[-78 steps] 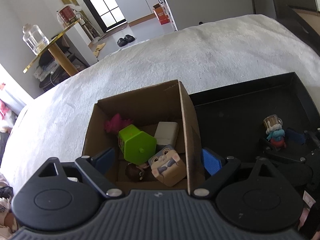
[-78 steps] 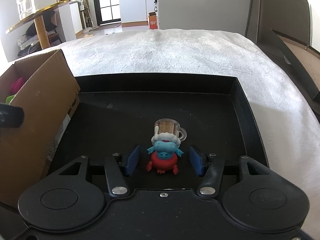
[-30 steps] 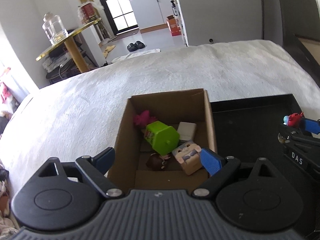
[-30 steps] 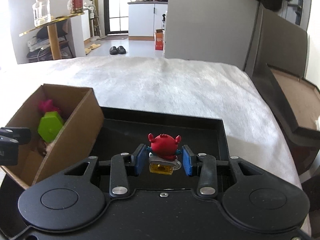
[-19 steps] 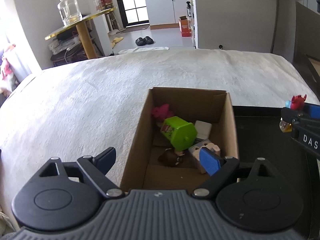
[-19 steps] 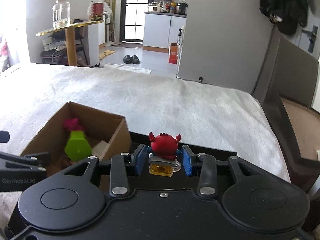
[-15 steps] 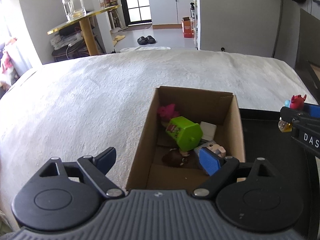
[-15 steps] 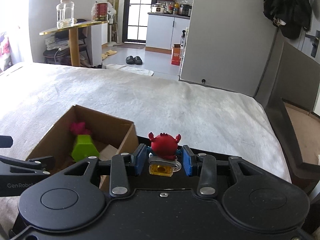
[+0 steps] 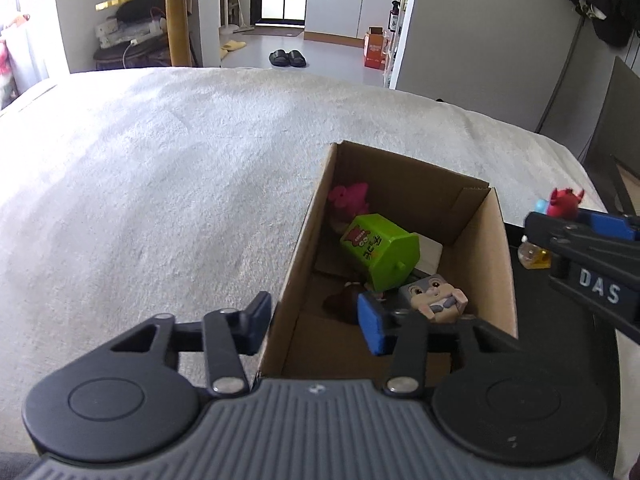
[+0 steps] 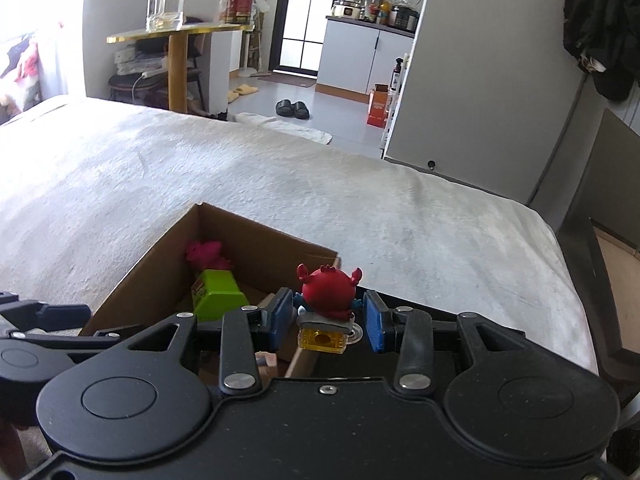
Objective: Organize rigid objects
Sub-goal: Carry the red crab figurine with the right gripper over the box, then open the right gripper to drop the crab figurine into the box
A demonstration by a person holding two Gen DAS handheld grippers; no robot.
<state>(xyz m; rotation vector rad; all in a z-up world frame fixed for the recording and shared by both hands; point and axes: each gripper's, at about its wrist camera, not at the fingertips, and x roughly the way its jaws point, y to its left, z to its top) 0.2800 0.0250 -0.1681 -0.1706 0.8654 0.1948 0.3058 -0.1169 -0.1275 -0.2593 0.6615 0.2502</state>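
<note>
The left tongs (image 9: 316, 322) tilt downward, their jaws just closing astride the cardboard box (image 9: 298, 256) wall, perhaps gripping it. The right tongs (image 10: 326, 316), marked "DAS", clamp the crab figurine (image 10: 329, 294) above the box's right edge.

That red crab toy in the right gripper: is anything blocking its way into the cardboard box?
Nothing visible blocks it. The red crab toy is clamped in the right gripper near the cardboard box's right wall. The box is open-topped, with toys on its floor. The left gripper, whose jaws have just been closing, straddles the box's left wall.
</note>
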